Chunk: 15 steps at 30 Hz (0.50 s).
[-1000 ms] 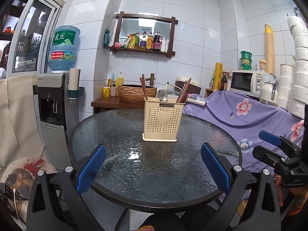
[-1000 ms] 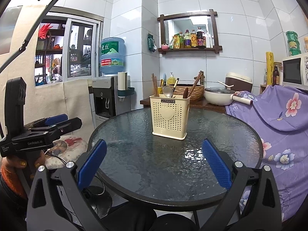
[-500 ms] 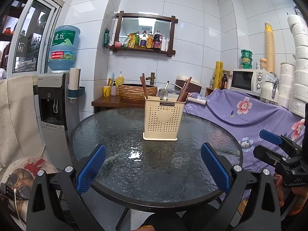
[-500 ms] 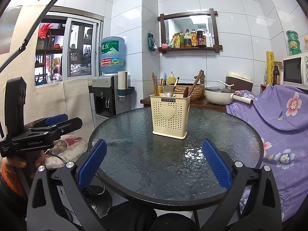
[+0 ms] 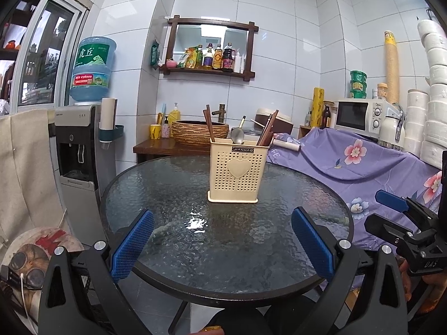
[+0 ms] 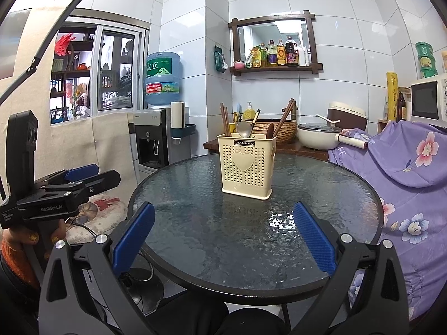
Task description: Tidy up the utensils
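Right now, through the left wrist view, the left gripper (image 5: 222,240) hangs over the near edge of the round glass table (image 5: 173,184), its blue pads spread wide apart with nothing between them. Beyond it, toward the far side of the tabletop, stands the cream utensil holder (image 5: 236,174), upright, with a heart on its front. Wooden chopsticks (image 5: 209,124) poke up at its left end, a metal spoon (image 5: 237,135) sits in the middle, and more dark wooden sticks lean out at the right end. Which compartment each sits in I cannot tell. At the right border the right gripper (image 5: 399,212) is seen from the side, off the table beside the purple floral cloth (image 5: 363,162); from this angle its spread is hard to judge. A water dispenser (image 5: 78,145) stands to the left of the table.

From the right wrist view, the right gripper (image 6: 223,233) also hovers over the near rim of the table (image 6: 195,195), fingers released wide and holding nothing. The utensil holder (image 6: 247,170) stands well apart from it, upright, with chopsticks (image 6: 224,120), the spoon (image 6: 244,130) and a wooden spoon (image 6: 270,132) sticking out of the top. The left gripper (image 6: 92,176) shows at the left edge, off the table, side-on.
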### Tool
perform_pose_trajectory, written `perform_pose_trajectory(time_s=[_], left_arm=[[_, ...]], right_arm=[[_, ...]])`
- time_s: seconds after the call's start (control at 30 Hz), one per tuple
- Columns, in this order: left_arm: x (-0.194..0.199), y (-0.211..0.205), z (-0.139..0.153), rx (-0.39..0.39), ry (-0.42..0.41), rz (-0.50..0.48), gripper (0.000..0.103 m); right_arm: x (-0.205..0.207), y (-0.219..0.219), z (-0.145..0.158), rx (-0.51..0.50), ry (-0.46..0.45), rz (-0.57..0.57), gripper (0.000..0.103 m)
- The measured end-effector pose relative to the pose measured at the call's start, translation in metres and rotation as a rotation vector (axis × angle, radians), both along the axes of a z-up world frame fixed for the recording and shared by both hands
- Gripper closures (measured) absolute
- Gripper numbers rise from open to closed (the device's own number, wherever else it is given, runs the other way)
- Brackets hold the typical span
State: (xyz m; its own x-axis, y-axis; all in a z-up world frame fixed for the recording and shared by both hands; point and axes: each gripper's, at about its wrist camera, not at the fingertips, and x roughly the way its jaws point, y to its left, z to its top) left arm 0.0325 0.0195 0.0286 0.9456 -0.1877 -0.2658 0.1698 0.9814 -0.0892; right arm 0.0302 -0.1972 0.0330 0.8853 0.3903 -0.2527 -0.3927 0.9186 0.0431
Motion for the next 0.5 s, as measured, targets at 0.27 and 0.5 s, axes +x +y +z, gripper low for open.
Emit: perform_pose_trajectory(time_s=[0.27, 0.5], left_arm=[[0.0010, -0.0026, -0.0016, 0.009, 0.011, 0.003, 0.006], [0.0016, -0.0041, -0.0023, 0.016, 0.015, 0.005, 0.006]], right_arm=[[0.0001, 0.0001, 0.0007, -0.002, 0.003, -0.006, 0.006], [-0.0007, 0.0009, 0.0011, -0.002, 0.010, -0.010, 0.006]])
